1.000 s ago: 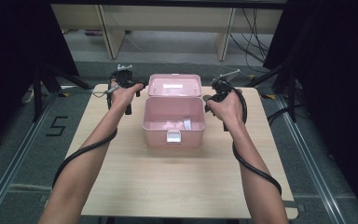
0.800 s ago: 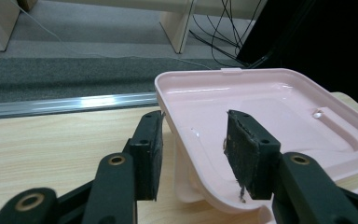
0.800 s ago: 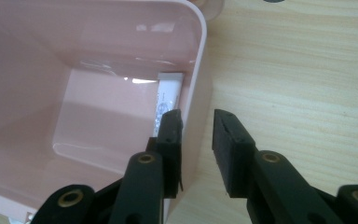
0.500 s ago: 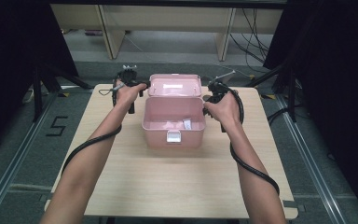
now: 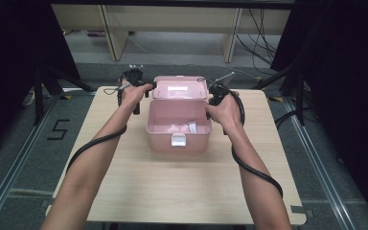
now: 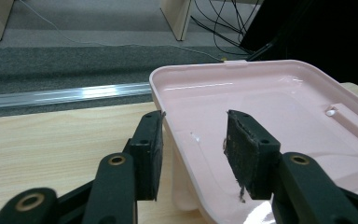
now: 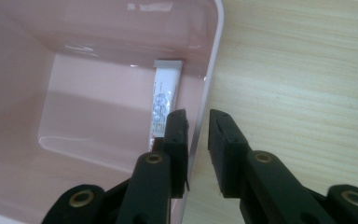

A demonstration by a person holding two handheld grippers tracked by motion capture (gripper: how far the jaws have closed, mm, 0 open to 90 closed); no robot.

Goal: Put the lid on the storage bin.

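Since a second ago you have moved both grippers in to the pink box [image 5: 178,125] at the table's [image 5: 124,182] middle. Your left gripper [image 6: 193,144] now straddles the open lid's [image 6: 261,102] left rim, jaws apart. Your right gripper [image 7: 197,140] brackets the box's right wall, jaws narrowly apart. A tube [image 7: 164,100] lies inside.

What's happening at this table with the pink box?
A person at a wooden table works on an open pink box with a hand-held gripper in each hand. The left hand-held gripper straddles the edge of the raised lid, its jaws open. The right hand-held gripper straddles the box's side wall, jaws a little apart. A white tube lies inside the box.
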